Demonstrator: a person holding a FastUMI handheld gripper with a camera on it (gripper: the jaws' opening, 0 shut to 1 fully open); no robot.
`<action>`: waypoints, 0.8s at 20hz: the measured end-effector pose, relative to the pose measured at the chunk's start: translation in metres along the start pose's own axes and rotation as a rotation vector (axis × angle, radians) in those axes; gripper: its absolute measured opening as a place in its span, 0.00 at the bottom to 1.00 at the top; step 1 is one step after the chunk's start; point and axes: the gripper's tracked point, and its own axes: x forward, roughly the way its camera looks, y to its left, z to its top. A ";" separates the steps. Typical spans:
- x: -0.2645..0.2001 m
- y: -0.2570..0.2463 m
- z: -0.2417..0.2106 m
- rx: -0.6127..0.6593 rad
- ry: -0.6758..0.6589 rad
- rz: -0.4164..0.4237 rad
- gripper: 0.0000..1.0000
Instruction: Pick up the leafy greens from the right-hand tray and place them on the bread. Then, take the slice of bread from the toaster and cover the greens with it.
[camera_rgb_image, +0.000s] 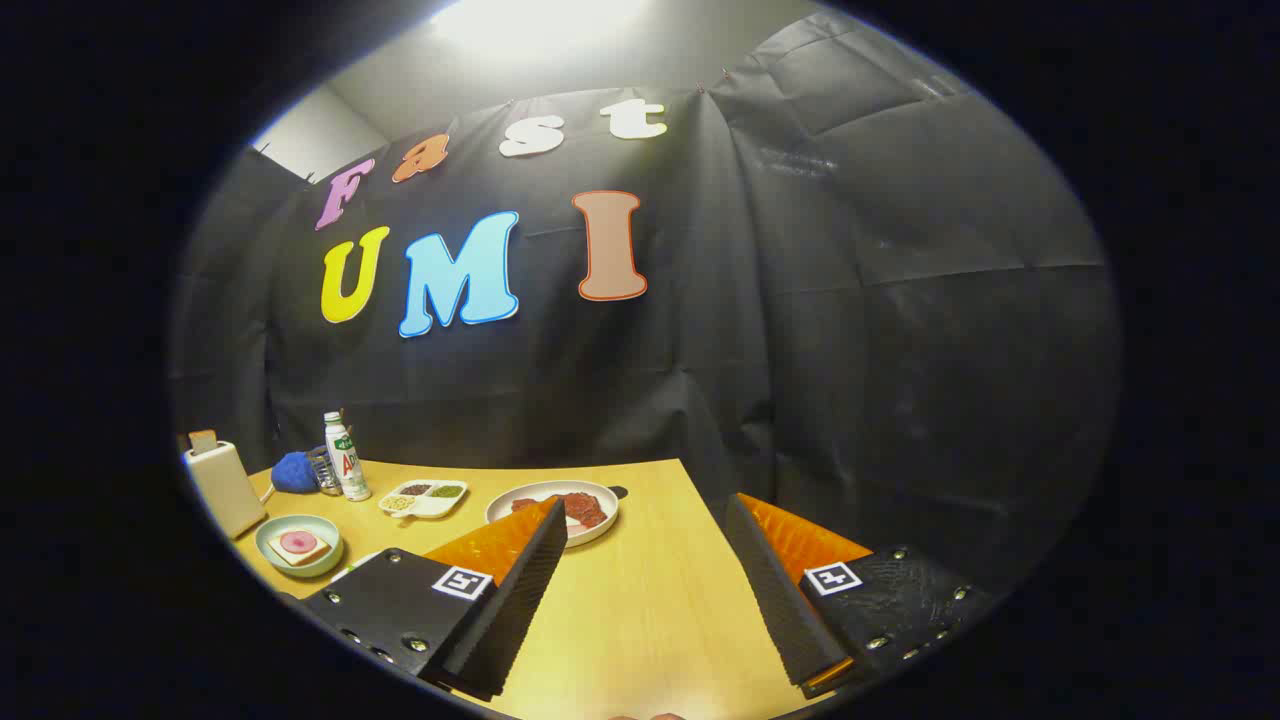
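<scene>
Bread (297, 547) sits plated on the wooden table (640, 600); gripper (645, 560) (fingers apart) hovers.

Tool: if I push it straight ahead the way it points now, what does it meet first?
Probably nothing on the table. The open tool holds nothing and points past the table's far edge at the booth wall. The plate lies just off the line, beyond one finger; depth is unclear.

Recording booth, black cloth wall (850, 300), wooden table (640, 590), toaster (222, 488)

black cloth wall (850, 330), wooden table (640, 590), ceiling light (540, 25)
</scene>
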 end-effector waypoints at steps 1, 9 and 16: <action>-0.011 0.017 -0.001 0.004 0.001 0.010 0.98; -0.056 0.120 -0.002 -0.066 -0.122 0.091 0.98; -0.048 0.160 -0.030 -0.088 -0.056 0.162 0.98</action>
